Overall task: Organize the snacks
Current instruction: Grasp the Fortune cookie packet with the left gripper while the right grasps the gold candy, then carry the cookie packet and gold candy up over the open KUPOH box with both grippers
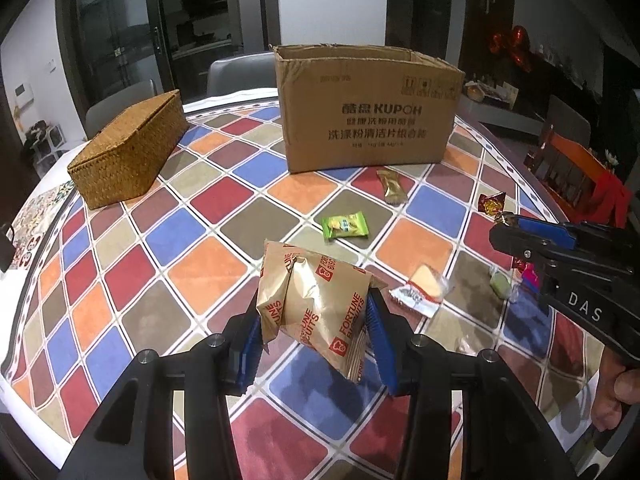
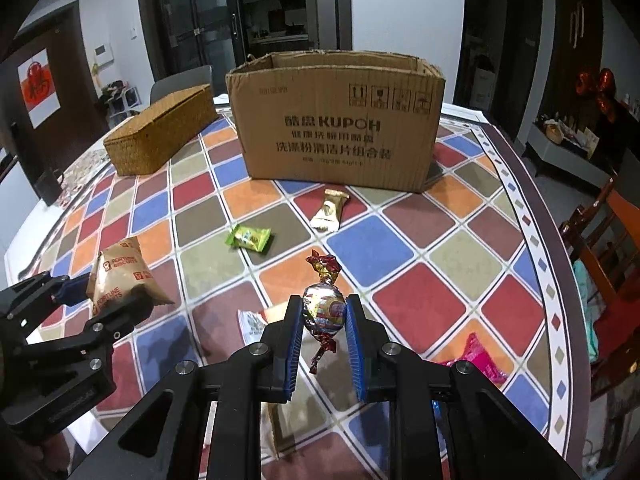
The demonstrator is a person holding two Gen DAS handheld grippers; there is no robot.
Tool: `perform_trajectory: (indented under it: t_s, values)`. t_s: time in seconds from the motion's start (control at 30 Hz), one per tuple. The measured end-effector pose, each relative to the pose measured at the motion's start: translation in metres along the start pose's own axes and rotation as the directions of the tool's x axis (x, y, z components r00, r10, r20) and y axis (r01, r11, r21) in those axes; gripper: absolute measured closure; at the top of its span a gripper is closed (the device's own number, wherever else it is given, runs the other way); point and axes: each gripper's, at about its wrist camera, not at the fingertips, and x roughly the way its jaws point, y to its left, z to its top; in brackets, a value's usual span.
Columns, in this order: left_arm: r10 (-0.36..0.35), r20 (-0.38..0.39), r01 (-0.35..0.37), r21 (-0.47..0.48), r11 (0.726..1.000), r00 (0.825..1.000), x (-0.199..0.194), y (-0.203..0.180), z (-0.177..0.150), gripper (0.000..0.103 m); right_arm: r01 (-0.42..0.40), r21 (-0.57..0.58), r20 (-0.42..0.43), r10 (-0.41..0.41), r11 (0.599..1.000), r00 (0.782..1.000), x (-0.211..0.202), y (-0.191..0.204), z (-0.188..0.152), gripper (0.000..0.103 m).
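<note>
Foil candy (image 2: 324, 312) sits clamped between right tongs (image 2: 323, 334).

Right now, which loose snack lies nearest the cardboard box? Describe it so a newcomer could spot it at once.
Find the open cardboard box at the far side of the checkered tablecloth. Just in front of its printed face lies a gold wrapped bar, flat on the cloth and held by neither claw. It is long and metallic gold, unlike the short green packet nearer the camera.
</note>
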Motion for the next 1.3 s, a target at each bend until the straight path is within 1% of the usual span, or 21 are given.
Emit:
perform_trajectory:
  t_s: [0.63,1.0,1.3]
  values:
    - [0.059,0.047,-0.056,-0.059,0.997,0.997,-0.006,0.011,0.047,0.056,-0.020,-0.012,0.054,0.021,1.000,0.998,-0.005,-0.001,0.045,0.081]
    - [0.059,0.086,-0.052,-0.083,0.995,0.994,-0.006,0.016,0.076,0.056,-0.004,-0.008,0.092,0.004,1.000,0.996,-0.004,-0.007,0.072,0.081]
    - [0.064,0.097,-0.055,-0.090,0.994,0.993,0.000,0.018,0.099,0.056,-0.002,-0.009,0.122,0.003,1.000,0.992,-0.006,-0.012,0.096,0.080]
